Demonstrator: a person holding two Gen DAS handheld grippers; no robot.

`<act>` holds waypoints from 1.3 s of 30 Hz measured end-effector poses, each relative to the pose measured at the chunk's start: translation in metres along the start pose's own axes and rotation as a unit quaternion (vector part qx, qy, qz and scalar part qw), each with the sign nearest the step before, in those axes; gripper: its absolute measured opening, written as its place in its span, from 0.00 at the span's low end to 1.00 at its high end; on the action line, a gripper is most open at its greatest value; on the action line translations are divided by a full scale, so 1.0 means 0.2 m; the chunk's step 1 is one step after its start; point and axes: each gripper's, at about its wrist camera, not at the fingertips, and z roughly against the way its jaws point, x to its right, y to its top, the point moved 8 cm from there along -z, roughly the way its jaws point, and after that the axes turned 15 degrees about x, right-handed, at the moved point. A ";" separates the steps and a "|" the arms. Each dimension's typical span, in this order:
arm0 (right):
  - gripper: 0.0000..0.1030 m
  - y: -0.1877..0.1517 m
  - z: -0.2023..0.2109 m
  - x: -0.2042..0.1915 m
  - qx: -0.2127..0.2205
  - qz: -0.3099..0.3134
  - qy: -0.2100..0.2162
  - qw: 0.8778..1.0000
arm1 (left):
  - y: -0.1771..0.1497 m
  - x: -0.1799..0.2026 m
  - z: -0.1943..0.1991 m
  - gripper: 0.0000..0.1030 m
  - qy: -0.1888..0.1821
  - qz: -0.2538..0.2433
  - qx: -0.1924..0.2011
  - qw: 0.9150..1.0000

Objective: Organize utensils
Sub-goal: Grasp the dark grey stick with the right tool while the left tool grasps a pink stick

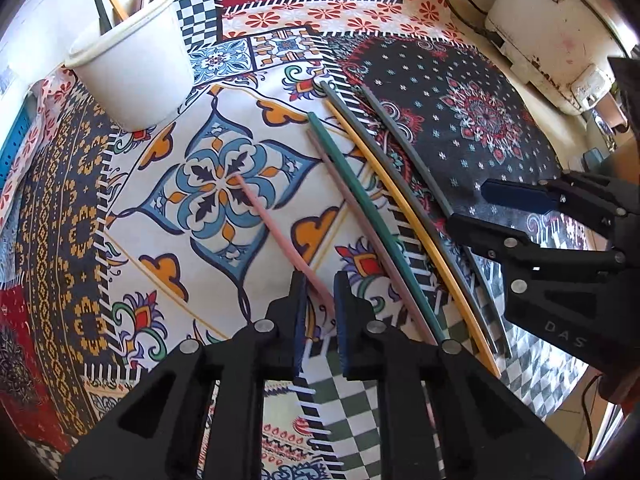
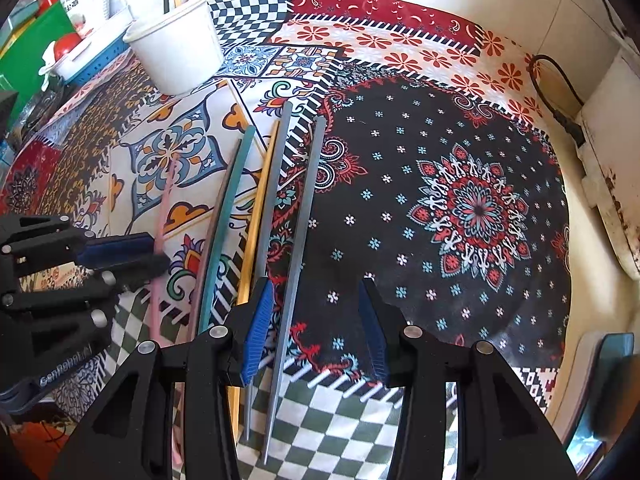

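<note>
Several chopsticks lie side by side on the patchwork cloth (image 2: 404, 60). My left gripper (image 1: 320, 282) points down, shut on the near end of the pink chopstick (image 1: 268, 220), which runs between its pads. Beside it lie a mauve chopstick (image 1: 352, 208), a green one (image 2: 228, 208) and a yellow one (image 2: 260, 200). My right gripper (image 2: 316, 284) stands open over two grey chopsticks; one grey chopstick (image 2: 306, 208) lies between its fingers, the other (image 2: 276, 184) passes under the left finger. A white cup (image 1: 136, 76) at the far left holds several upright chopsticks.
A worn white appliance (image 1: 540, 28) with a black cord (image 2: 556, 88) stands along the right edge. A blue basket (image 2: 92, 60) with small items sits behind the cup at the far left. The dark flowered patch (image 2: 440, 140) lies right of the chopsticks.
</note>
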 end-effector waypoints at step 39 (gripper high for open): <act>0.08 0.29 -0.27 -0.02 -0.008 0.000 0.033 0.999 | 0.06 -0.18 -0.04 0.05 -0.003 0.080 -0.012 0.997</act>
